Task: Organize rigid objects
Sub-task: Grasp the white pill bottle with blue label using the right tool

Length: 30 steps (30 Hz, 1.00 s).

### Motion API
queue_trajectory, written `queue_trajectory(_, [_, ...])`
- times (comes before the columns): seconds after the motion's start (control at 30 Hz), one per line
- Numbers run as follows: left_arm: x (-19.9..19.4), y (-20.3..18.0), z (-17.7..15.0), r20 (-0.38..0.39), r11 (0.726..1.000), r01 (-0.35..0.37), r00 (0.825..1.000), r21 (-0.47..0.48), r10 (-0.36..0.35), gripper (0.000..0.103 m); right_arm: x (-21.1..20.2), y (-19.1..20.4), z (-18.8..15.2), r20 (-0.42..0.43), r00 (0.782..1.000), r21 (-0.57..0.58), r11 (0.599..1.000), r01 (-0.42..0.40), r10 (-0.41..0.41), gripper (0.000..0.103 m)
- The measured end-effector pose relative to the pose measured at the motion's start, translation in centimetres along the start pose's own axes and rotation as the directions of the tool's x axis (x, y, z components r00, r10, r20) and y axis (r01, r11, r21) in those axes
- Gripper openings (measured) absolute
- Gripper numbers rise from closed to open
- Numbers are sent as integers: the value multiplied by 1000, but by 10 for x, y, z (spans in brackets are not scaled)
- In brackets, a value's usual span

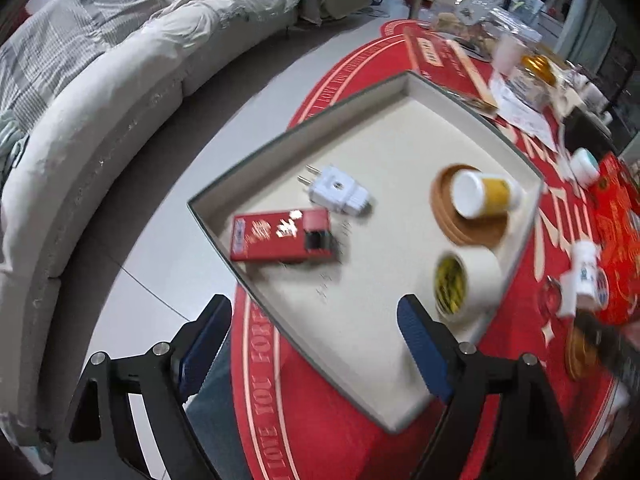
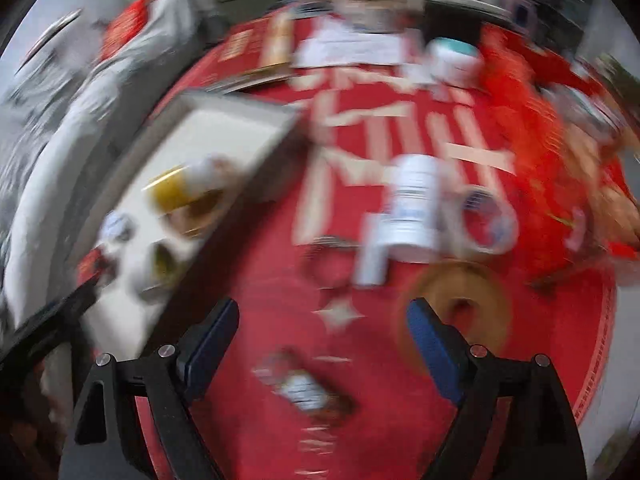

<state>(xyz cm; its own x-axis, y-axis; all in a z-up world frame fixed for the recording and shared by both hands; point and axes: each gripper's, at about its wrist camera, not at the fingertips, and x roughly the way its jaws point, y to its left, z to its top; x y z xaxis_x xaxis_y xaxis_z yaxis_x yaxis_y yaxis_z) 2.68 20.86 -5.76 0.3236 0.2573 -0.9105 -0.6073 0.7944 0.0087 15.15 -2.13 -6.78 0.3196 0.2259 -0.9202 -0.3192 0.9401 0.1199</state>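
A shallow cream tray (image 1: 400,132) lies on the red round table. It holds a red box (image 1: 280,236), a white plug (image 1: 338,190), a yellow-labelled bottle (image 1: 486,194) lying on a wooden coaster (image 1: 476,228), and a tape roll (image 1: 466,284). My left gripper (image 1: 316,332) is open and empty above the tray's near corner. In the blurred right wrist view my right gripper (image 2: 322,330) is open and empty over the red cloth. Ahead of it lie a white bottle (image 2: 412,212), a tape ring (image 2: 488,220), a wooden coaster (image 2: 460,312) and a small packet (image 2: 308,392). The tray (image 2: 224,128) is at left.
A white bottle (image 1: 584,276) lies right of the tray on the red tablecloth (image 1: 320,432). A long red box (image 1: 444,64), papers, jars and a white-teal tub (image 1: 584,162) crowd the far side. A grey sofa (image 1: 120,80) curves along the left beyond the table edge.
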Motion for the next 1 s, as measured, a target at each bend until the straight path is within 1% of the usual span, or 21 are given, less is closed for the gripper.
queue_trajectory(0.07, [-3,-5,-7,-2,1000,10,1000,17,-10,87,2,-15,14,21,999,26,999,27,-27,87])
queue_trajectory(0.13, [-5,-10,-13,-9,999,16,1000,31,-16,87,6,-21,31,55,997,23,998,53,-55,87])
queue_trajectory(0.2, [-7,-13,-20,-16,999,20,1000,46,-20,87,15,-20,48,74,992,-13,994,106,-104,87])
queue_trajectory(0.27, [-8,-16,-26,-23,998,17,1000,65,-15,87,29,-13,60,80,985,-84,983,161,-154,87])
queue_trajectory(0.33, [-8,-20,-31,-33,997,19,999,81,-16,87,48,-7,66,68,977,-151,966,212,-203,87])
queue_trajectory(0.37, [-8,-21,-33,-38,996,21,999,88,-17,87,56,-6,65,54,975,-166,961,220,-213,88])
queue_trajectory(0.4, [-8,-23,-37,-42,995,23,999,93,-19,87,58,-4,64,77,970,-183,953,243,-233,88])
queue_trajectory(0.47, [-8,-26,-42,-52,994,31,998,107,-25,87,61,1,61,90,963,-209,940,269,-256,89])
queue_trajectory(0.53, [-9,-28,-46,-57,992,32,998,123,-25,87,58,3,55,96,959,-222,933,283,-268,86])
queue_trajectory(0.6, [-8,-31,-50,-61,990,34,998,135,-26,87,56,7,49,129,941,-265,904,336,-313,59])
queue_trajectory(0.63, [-9,-31,-52,-61,990,33,998,140,-25,87,54,10,44,140,938,-295,891,346,-318,55])
queue_trajectory(0.67, [-9,-32,-54,-62,989,33,998,145,-24,87,51,14,38,150,936,-337,873,352,-320,48])
queue_trajectory(0.7, [-10,-32,-55,-63,989,33,998,147,-24,87,49,18,35,155,935,-358,863,355,-320,41])
queue_trajectory(0.73, [-10,-32,-57,-62,989,32,998,148,-23,87,47,22,28,151,938,-385,856,346,-311,41])
queue_trajectory(0.8, [-13,-29,-61,-61,988,31,998,148,-22,87,42,27,18,138,947,-396,860,321,-290,41])
queue_trajectory(0.93, [-14,-19,-68,-67,989,20,998,146,-10,87,27,34,-12,98,973,-409,882,232,-211,41])
queue_trajectory(1.0, [-14,-15,-71,-71,989,15,997,146,-5,87,15,35,-31,61,985,-405,899,169,-158,41])
